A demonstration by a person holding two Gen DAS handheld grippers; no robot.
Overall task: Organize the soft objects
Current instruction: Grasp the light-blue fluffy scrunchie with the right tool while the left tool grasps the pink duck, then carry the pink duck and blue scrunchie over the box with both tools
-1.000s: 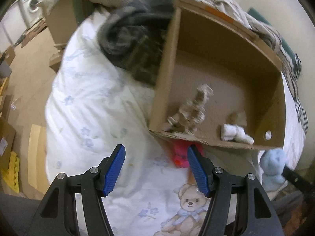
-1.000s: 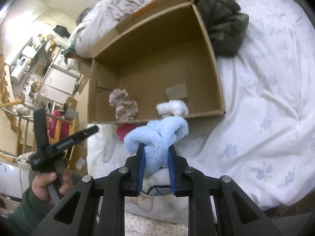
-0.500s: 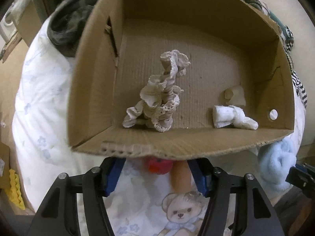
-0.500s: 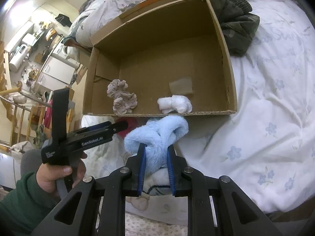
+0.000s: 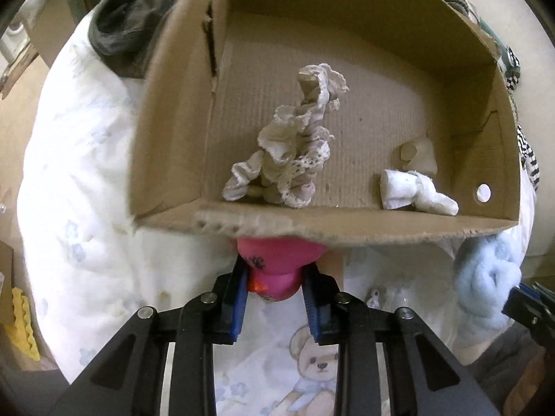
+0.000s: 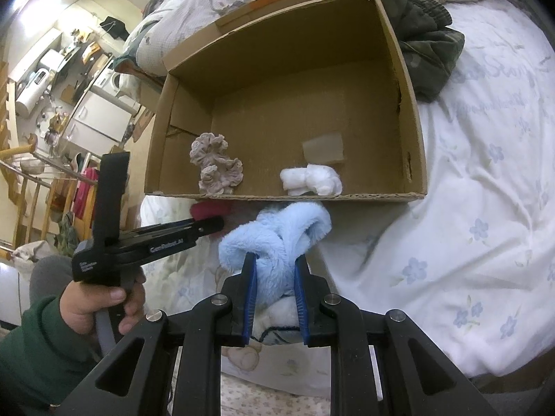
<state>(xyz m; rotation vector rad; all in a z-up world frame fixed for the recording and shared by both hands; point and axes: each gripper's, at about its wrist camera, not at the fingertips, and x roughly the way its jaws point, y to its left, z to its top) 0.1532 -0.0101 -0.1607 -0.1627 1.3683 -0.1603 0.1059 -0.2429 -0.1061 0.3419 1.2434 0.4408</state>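
Observation:
An open cardboard box (image 5: pixel 347 232) (image 6: pixel 412 131) lies on the bed. Inside it are a beige lace cloth (image 5: pixel 295 142) (image 6: pixel 216 166) and a white rolled cloth (image 5: pixel 412 192) (image 6: pixel 310 180). My left gripper (image 5: pixel 275 277) is shut on a pink soft toy (image 5: pixel 277 263), just below the box's near wall; the toy shows dark red in the right wrist view (image 6: pixel 208 209). My right gripper (image 6: pixel 274 274) is shut on a light blue fluffy cloth (image 6: pixel 274 232) (image 5: pixel 485 274), held in front of the box's near wall.
A white floral duvet (image 6: pixel 485 190) (image 5: pixel 79 173) with a teddy bear print (image 5: pixel 315 364) covers the bed. A dark green garment (image 6: pixel 423 41) (image 5: pixel 135 24) lies beside the box. The bed's edge drops to the floor at the left (image 5: pixel 20 111).
My left gripper has moved up to the box's near wall and shut on the pink toy. My right gripper has kept hold of the blue cloth and moved closer to the box.

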